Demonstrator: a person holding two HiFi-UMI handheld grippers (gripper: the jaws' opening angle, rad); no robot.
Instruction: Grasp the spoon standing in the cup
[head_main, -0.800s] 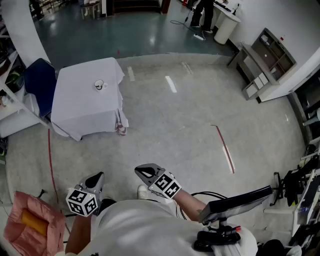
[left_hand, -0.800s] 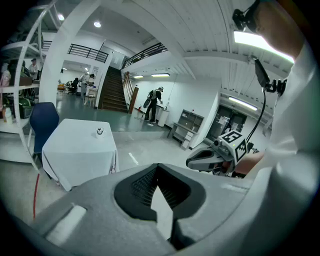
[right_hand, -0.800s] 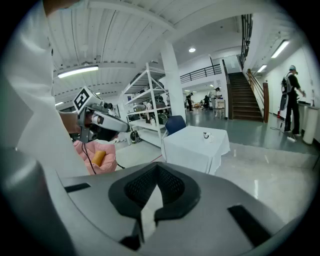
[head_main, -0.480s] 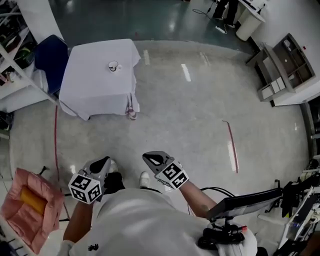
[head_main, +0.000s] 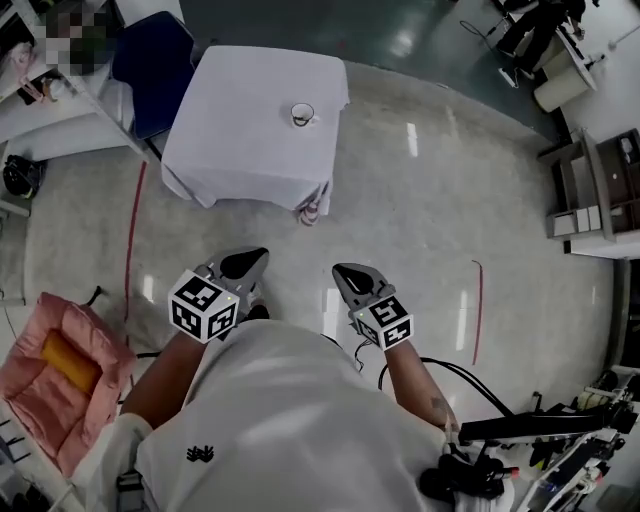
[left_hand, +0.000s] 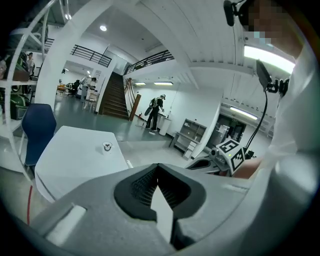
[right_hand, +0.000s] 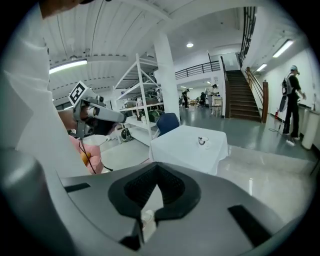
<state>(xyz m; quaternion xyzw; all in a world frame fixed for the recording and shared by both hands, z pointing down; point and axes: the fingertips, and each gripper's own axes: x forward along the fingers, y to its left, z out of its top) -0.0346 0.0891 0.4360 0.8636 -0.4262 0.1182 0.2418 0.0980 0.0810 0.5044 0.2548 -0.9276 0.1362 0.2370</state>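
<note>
Head view: table (head_main: 240, 140) closer than a moment ago, so I'm still walking in. Cup (head_main: 302, 114) well ahead of fingertips, roughly between both; spoon too tiny to make out. Left gripper (head_main: 245, 265) and right gripper (head_main: 355, 277) pinched closed, empty. Reckon the grabbing one needs opening before reach.

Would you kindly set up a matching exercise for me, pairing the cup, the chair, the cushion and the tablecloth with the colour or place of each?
Things:
1. cup
2. chair
3. cushion
4. tablecloth

Descriptions:
a. pink, lying on the floor
b. white, draped and hanging down at the sides
c. blue, next to the tablecloth's edge
d. standing on top of the tablecloth

Pairs: 1-d, 2-c, 3-a, 4-b.
</note>
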